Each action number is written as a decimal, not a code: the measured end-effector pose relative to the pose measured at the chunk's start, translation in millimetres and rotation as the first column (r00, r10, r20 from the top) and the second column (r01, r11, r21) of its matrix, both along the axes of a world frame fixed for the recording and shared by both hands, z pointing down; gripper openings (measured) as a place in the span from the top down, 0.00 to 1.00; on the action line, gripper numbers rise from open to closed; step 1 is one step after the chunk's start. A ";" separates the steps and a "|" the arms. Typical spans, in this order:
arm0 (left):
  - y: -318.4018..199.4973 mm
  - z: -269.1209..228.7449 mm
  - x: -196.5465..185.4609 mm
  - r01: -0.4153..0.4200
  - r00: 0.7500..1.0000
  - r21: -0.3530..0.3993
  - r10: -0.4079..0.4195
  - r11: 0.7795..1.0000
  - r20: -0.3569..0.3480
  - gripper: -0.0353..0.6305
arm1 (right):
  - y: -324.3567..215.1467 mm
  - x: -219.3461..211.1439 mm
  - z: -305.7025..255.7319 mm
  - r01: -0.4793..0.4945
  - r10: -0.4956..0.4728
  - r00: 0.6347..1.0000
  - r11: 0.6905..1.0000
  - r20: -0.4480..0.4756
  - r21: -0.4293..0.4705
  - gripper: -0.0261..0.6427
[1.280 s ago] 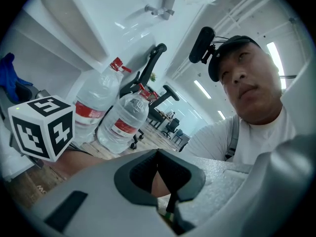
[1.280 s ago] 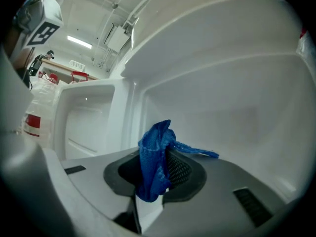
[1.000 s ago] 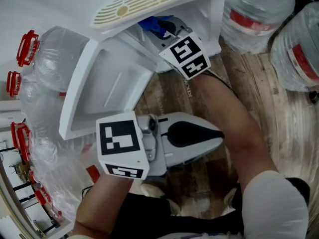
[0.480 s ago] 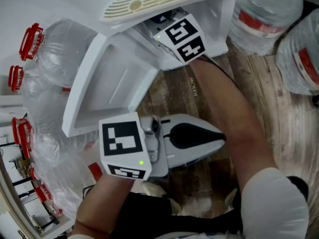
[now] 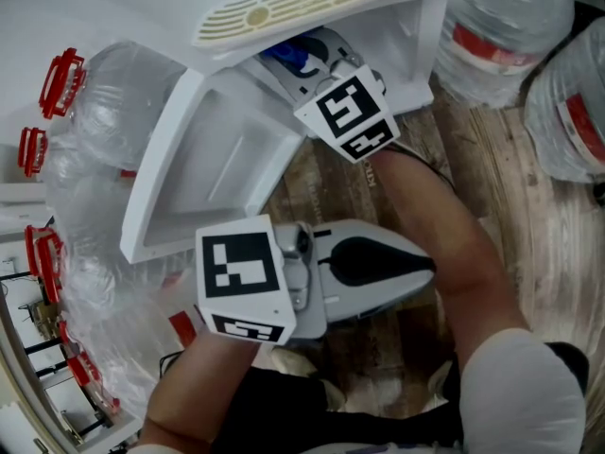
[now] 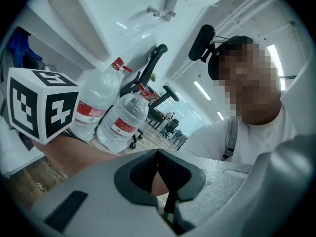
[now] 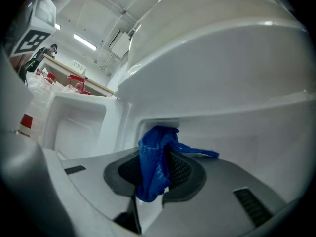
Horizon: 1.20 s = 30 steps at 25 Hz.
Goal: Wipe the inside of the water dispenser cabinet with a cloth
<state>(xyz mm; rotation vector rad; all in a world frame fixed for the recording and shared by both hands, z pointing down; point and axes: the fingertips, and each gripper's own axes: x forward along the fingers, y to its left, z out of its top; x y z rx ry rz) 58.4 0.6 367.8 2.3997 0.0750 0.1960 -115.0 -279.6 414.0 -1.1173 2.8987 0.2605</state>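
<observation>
Cloth [image 7: 157, 162] blue, bunched, coarsely knit.

The supporting surface was a wood-plank floor [image 5: 529, 197], pale brown with grey streaking. A white water dispenser cabinet [image 5: 421, 60] stood directly on it, and its door [image 5: 217, 159] was swung open over the planks. Just beside the cabinet, at the right of the head view, a large clear bottle [image 5: 501, 17] with a red label stood on the floor, with a second bottle [image 5: 572, 102] of the same kind close beside it. Beyond the open door lay a cluster of clear bottles [image 5: 95, 140] with red handles [image 5: 55, 85]. Their bases could not be seen.
</observation>
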 end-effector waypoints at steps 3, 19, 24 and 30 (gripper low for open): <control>0.7 -0.8 3.7 -0.005 1.000 0.003 0.005 1.000 -0.003 0.94 | 7.4 1.2 -0.3 0.002 -0.002 1.000 1.000 0.000 0.009 0.84; 7.3 -7.1 14.1 -0.025 1.000 0.017 0.025 1.000 -0.011 0.94 | 46.0 7.2 -7.2 0.027 -0.027 0.999 1.000 0.038 0.001 0.84; 11.4 -8.4 15.8 -0.035 0.999 0.027 0.035 0.999 -0.012 0.94 | 59.2 6.2 -9.2 0.048 -0.048 0.998 0.999 0.028 0.009 0.84; 16.4 -9.0 17.9 -0.045 0.999 0.036 0.046 0.998 -0.009 0.94 | 85.0 -3.6 -25.6 0.136 -0.138 0.990 0.988 0.013 0.071 0.84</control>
